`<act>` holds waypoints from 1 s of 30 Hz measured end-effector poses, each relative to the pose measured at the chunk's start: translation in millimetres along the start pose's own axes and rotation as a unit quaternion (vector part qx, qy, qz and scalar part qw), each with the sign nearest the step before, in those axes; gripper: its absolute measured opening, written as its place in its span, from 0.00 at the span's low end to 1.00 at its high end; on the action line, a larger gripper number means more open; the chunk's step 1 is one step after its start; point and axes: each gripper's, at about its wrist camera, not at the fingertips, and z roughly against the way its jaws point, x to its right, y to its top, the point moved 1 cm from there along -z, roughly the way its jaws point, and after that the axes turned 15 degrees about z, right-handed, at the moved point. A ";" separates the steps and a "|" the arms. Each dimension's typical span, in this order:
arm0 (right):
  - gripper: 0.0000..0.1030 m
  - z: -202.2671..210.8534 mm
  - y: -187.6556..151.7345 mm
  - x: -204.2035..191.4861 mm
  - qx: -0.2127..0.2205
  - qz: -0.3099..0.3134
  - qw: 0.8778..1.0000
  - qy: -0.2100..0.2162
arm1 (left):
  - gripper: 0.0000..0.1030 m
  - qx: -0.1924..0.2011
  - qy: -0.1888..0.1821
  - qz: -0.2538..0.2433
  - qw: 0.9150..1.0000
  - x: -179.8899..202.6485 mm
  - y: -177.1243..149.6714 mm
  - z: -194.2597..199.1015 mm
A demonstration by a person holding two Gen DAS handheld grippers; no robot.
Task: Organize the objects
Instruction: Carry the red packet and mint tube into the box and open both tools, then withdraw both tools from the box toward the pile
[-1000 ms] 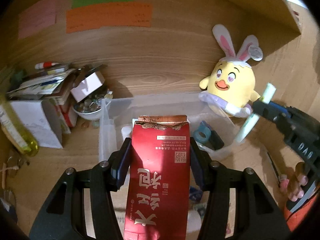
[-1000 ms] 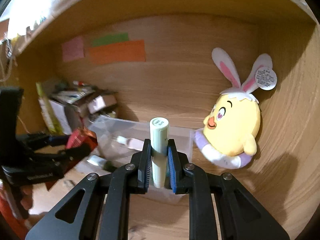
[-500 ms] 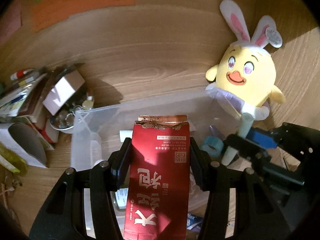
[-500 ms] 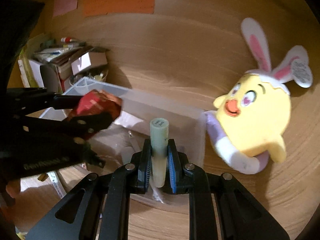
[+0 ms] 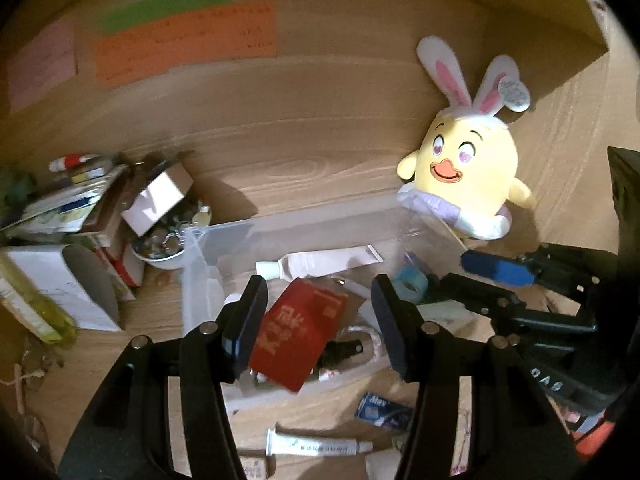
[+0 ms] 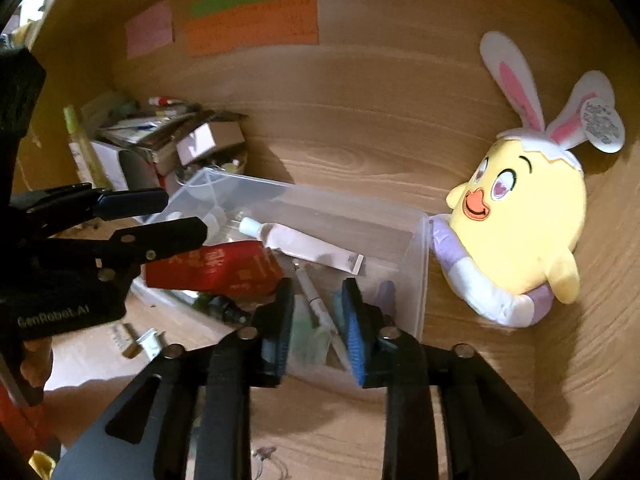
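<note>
The clear bin [image 5: 208, 276] sits on the counter beside the yellow chick toy [image 5: 468, 176], and the red packet [image 5: 296, 332] now lies inside it under the left gripper [image 5: 318, 320], whose jaws stand wide and empty. The right gripper [image 6: 318, 320] is over the bin too, its jaws opening with nothing pressed between them, so the drop-off step looks done. Only the left view shows the white tube [image 5: 320, 446] and what may be a small blue pack [image 5: 380, 410] on the counter in front of the bin, likely next to pick up.

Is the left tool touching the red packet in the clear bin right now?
Apart. The left wrist view shows the left tool open, with the red packet lying tilted inside the clear bin below, clear of both fingers.
</note>
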 end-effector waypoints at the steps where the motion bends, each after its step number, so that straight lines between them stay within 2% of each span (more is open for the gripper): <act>1: 0.29 4.4 -0.7 -1.3 0.004 0.000 1.000 0.000 | 0.53 0.003 -0.001 0.001 1.000 -2.4 -2.0 5.8; 3: 0.38 14.7 -3.0 -4.4 0.014 0.001 1.000 -0.001 | 0.55 0.009 0.000 0.003 1.000 -7.6 -5.0 15.6; 8: 0.49 31.8 -13.9 -13.8 0.028 0.002 1.000 -0.002 | 0.63 0.022 0.013 0.009 1.000 -26.9 -19.5 35.7; 12: 0.59 37.5 -28.3 -21.5 0.026 -0.007 1.000 0.008 | 0.64 0.009 0.023 0.019 1.000 -46.0 -36.5 40.0; 18: 0.63 34.7 -57.0 -34.4 0.002 -0.020 1.000 0.009 | 0.64 -0.021 0.038 0.030 0.999 -70.2 -65.4 35.8; 24: 0.63 22.5 -91.6 -48.8 -0.045 -0.026 0.998 0.032 | 0.65 -0.054 0.042 0.043 0.997 -83.9 -91.9 27.6; 30: 0.63 19.1 -122.0 -59.7 -0.066 -0.054 0.994 0.064 | 0.66 -0.080 0.044 0.051 0.994 -91.1 -115.9 24.1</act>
